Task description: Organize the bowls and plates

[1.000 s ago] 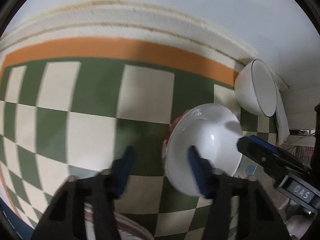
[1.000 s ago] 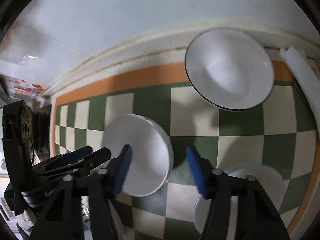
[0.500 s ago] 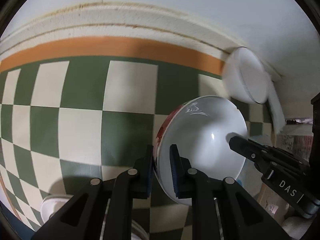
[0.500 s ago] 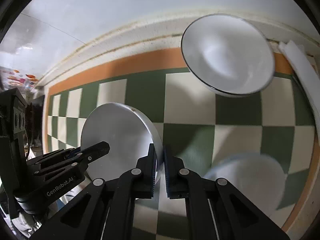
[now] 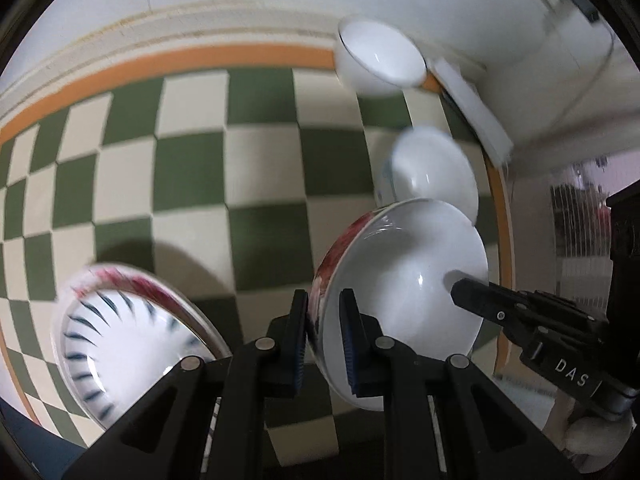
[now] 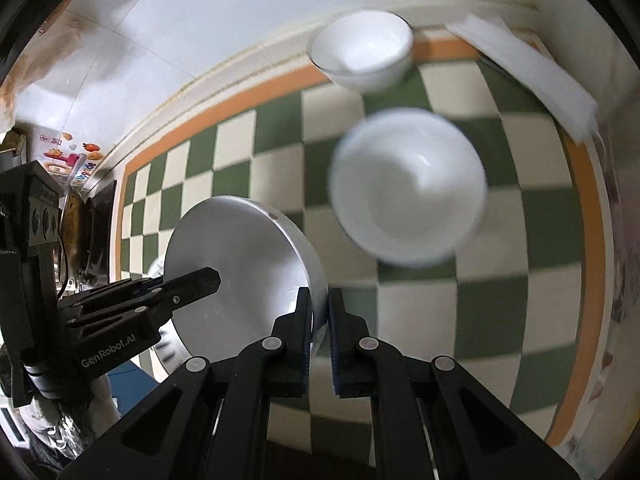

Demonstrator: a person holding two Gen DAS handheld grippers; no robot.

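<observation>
Left gripper clamped on near rim of red-patterned bowl, right gripper pinched on opposite rim of same bowl, both jaws pressed tight, bowl held tilted above checkered cloth. Seen beyond it on cloth: blurred white bowl, small white bowl by orange border; blue-striped dish at lower left of left view

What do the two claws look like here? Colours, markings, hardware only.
Both are matte black. Left claw and right claw have blue ribbed pads and silver pivot rivets. White lettering: "DAS" on the right one's side, "GenRobot.AI" on the left's. No cables or sleeves visible.
</observation>
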